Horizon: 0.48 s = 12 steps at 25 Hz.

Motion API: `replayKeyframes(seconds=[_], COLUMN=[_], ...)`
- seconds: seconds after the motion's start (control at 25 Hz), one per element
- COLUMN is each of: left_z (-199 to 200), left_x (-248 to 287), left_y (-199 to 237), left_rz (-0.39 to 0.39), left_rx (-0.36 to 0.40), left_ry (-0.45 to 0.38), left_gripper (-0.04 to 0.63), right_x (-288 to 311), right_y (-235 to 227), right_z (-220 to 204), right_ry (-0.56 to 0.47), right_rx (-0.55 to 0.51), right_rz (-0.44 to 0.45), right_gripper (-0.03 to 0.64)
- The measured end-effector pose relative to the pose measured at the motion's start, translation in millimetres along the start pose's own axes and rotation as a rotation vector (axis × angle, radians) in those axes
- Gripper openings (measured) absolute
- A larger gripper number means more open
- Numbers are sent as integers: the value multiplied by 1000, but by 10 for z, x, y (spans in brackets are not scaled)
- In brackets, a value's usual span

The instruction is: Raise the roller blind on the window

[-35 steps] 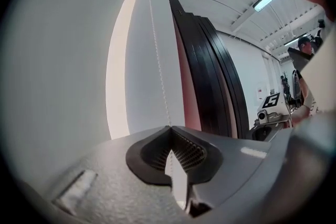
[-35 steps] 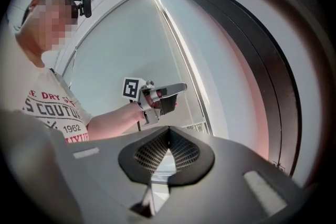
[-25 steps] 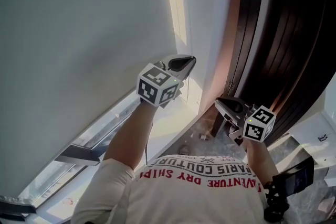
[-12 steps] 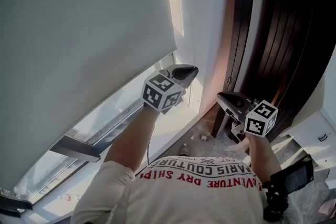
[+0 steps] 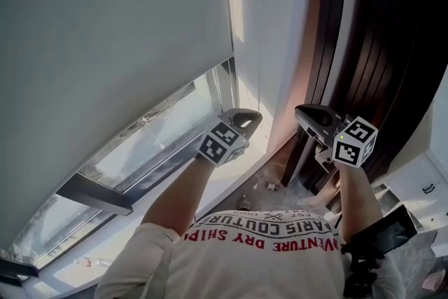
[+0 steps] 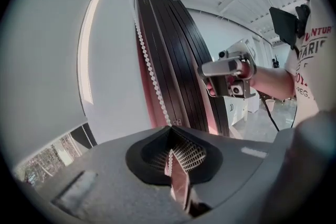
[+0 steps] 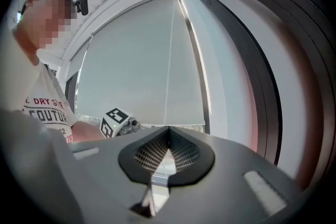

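Observation:
The pale grey roller blind covers the upper window, and its bottom edge hangs above a strip of bare glass. A white bead chain runs down the wall beside the blind and into my left gripper, which is shut on it. In the head view the left gripper is low by the blind's right corner. My right gripper is higher and to the right, jaws shut with nothing seen between them, apart from the chain. In the right gripper view the chain shows as a thin line before the blind.
Dark wooden slatted panels stand close on the right. A white wall strip separates them from the window. A dark window frame bar crosses low left. Debris lies on the floor, and a black device hangs at the person's waist.
The blind's bottom edge has risen, baring more glass. My left gripper has come down with the chain. My right gripper has moved up.

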State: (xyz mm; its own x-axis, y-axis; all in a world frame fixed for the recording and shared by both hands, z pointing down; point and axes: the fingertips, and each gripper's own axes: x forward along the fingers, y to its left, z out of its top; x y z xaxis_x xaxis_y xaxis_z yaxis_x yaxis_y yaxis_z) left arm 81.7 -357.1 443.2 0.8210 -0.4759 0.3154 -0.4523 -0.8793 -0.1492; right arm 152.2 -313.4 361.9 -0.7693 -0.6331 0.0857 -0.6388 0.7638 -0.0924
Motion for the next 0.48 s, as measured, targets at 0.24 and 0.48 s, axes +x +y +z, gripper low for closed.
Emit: replayKeyframes(seconds=[0.24, 0.48], left_z=[-69, -59], left_x=[-42, -51], left_y=[-79, -101], left_rz=[-3, -29], left_rx=[36, 25], left_ry=[16, 38], left_gripper=[2, 2], right_x=[110, 292], right_y=[-30, 52], right_z=[612, 1242], right_ry=[-54, -142], right_rx=[-150, -202], right_rz=[23, 91], right_gripper=[3, 3])
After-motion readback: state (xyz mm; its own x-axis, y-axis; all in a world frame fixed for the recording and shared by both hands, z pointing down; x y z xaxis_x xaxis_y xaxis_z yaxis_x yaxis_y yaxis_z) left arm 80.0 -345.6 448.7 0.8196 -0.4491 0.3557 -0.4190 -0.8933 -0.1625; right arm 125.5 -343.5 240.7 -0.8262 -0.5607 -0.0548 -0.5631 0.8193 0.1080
